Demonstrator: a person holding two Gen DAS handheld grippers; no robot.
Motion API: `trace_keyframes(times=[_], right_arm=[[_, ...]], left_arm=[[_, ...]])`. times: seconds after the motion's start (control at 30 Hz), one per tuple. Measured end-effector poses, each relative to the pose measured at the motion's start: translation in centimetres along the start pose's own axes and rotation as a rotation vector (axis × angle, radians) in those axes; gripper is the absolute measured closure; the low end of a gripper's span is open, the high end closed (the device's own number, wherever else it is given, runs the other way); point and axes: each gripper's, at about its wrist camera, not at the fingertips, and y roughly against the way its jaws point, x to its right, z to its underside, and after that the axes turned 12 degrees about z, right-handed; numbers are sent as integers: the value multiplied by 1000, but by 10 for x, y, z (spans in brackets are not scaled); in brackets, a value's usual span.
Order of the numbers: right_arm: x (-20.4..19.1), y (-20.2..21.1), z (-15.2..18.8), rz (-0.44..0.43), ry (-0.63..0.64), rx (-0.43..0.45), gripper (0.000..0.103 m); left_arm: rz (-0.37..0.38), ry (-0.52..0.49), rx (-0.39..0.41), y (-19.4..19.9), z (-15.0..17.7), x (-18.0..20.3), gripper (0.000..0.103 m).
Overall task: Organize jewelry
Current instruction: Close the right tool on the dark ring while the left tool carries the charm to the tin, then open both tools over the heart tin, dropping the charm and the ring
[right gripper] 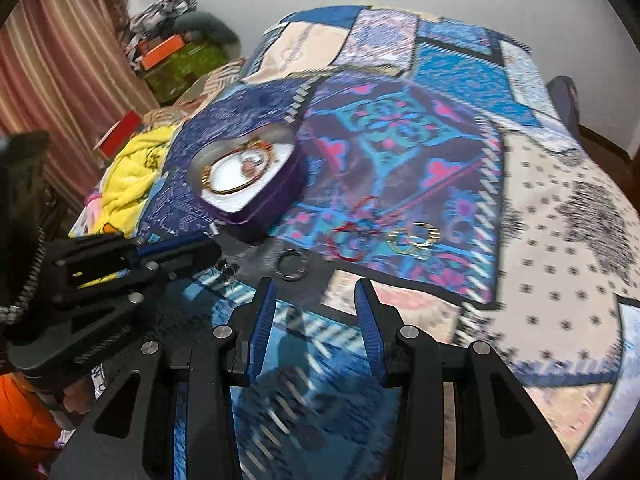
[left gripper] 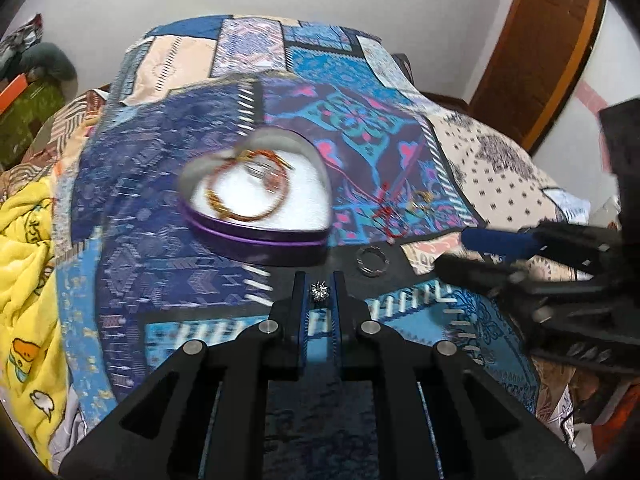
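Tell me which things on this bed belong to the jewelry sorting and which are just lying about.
Job:
- heart-shaped tin, bangles inside
- sparkly ring, pinched in the left gripper
- silver ring on the quilt
- gold rings
- red thread
- right gripper, open, holding nothing

Lying about:
- yellow blanket
- patchwork quilt
- orange box

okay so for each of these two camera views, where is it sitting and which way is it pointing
Left wrist: sits on the left gripper, angled down along its fingers at the sparkly ring they pinch; right gripper enters at the right edge.
Right wrist: sits on the right gripper, angled down at the bedspread, jaws apart and empty; left gripper shows at left.
Shared: heart-shaped tin, loose ring, bedspread.
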Motion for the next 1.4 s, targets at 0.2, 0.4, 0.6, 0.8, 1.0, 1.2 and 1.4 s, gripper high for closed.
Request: trace_keyframes(times=[0.2, 0.4, 0.6, 0.8, 1.0, 1.2, 1.4], right_arm=[[-9, -21, -4, 29, 5, -23, 66], [-14, -22, -3, 53, 40, -3, 69], [-11, -19, -6, 63, 14, 9, 83], [-9, 2, -10, 54, 0, 61, 83], [-12, 23, -21, 56, -1, 122, 83], [-17, 36, -35, 35, -3, 177, 83], [-23, 41, -47, 7, 1, 216, 83]], left_arm=[[4, 26, 43, 16, -2, -14, 94], [13, 35, 58, 21, -1, -20, 94], [14, 44, 61, 21, 0, -21, 94], [12, 41, 89, 32, -3, -18, 94], [-2, 19, 137, 48, -13, -14, 94], [-6, 4, 183, 60, -25, -12, 94], [-10, -12, 223, 68, -37, -13, 94]])
